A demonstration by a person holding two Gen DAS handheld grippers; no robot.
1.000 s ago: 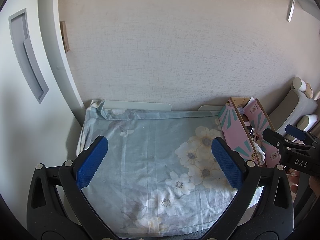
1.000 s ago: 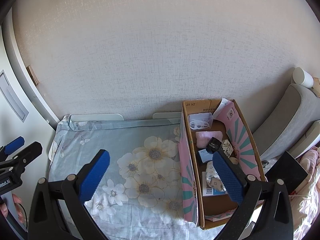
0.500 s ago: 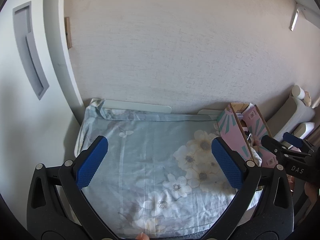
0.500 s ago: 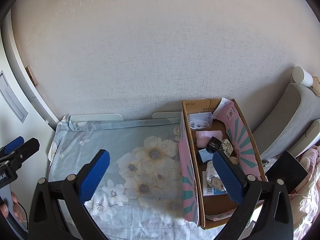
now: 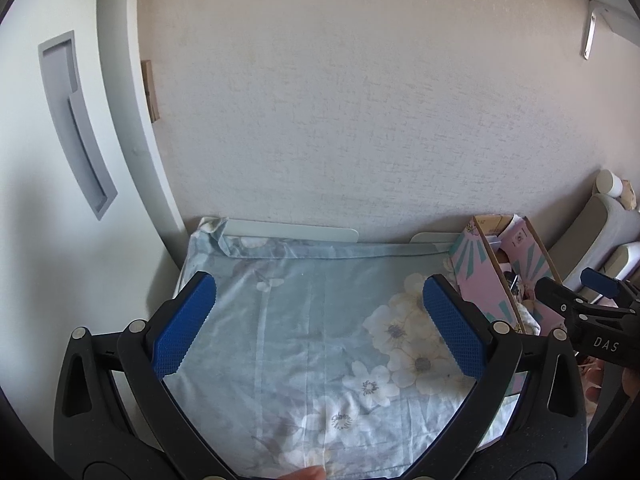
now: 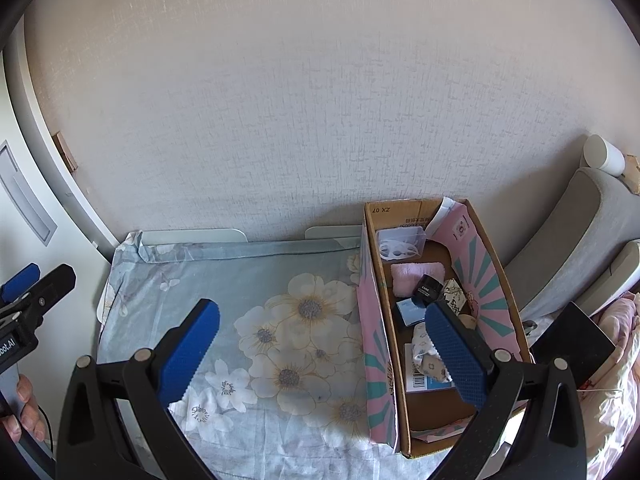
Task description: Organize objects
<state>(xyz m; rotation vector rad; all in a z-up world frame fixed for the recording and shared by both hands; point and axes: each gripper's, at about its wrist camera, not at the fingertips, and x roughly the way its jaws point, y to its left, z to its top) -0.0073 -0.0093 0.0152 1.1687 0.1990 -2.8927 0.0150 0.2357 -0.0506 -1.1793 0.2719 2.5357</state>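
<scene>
1. In the left wrist view, the left gripper [image 5: 320,328] is hovering over the flowered sheet [image 5: 312,320], its blue fingers [image 5: 185,328] standing wide apart and holding nothing.
2. The sheet is covering a small table that is sitting against the pale textured wall [image 5: 360,100].
3. A white door [image 5: 44,220] with a grey recessed handle [image 5: 76,124] is standing left of the sheet.
4. The cardboard box [image 5: 516,272] is sitting at the sheet's right edge, and the right gripper [image 5: 576,296] is showing beyond it.
5. In the right wrist view, the right gripper [image 6: 322,344] is hanging above the sheet [image 6: 248,308] with its fingers [image 6: 456,354] spread wide and empty.
6. The open box [image 6: 486,256] is resting on the sheet's right side, against the wall [image 6: 320,100].
7. Inside the box, a clear plastic tray [image 6: 400,242], a pink cloth [image 6: 412,276], a small black jar [image 6: 428,289] and a patterned pouch [image 6: 428,358] are lying together.
8. A grey cushion [image 6: 568,236] is leaning right of the box, with a white cup [image 6: 603,154] above it.
9. The left gripper [image 6: 34,288] is showing left of the sheet.
</scene>
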